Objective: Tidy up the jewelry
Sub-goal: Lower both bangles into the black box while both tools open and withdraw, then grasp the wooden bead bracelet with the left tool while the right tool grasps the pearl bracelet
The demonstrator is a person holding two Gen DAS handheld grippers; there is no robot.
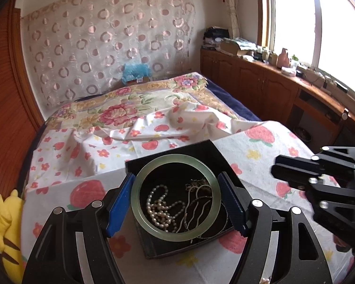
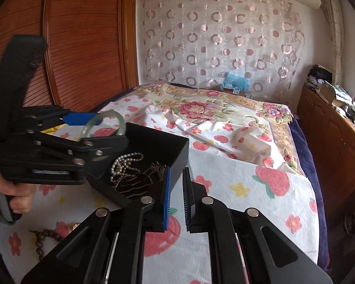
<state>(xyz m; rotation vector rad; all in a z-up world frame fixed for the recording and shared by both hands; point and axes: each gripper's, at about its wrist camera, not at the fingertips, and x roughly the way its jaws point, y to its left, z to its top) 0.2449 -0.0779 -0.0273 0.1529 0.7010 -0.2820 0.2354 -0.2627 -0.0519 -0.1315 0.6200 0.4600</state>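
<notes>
My left gripper [image 1: 176, 201] is shut on a pale green jade bangle [image 1: 139, 203] and holds it flat just above an open black box [image 1: 177, 150]. The box holds a pearl necklace [image 1: 158, 209] and a tangle of dark metal chains [image 1: 198, 194]. In the right wrist view the bangle [image 2: 99, 118] shows between the left gripper's blue pads, over the box [image 2: 158, 139], with the pearls [image 2: 124, 163] inside. My right gripper [image 2: 176, 196] is empty, its jaws a narrow gap apart, beside the box's right wall. A brown bead bracelet [image 2: 46, 236] lies on the cloth.
The box sits on a strawberry-print cloth [image 1: 260, 142] spread over a bed with a floral cover [image 1: 120, 111]. A yellow plush toy [image 1: 6, 227] lies at the left edge. Wooden cabinets [image 1: 260, 82] with clutter run along the right under a window.
</notes>
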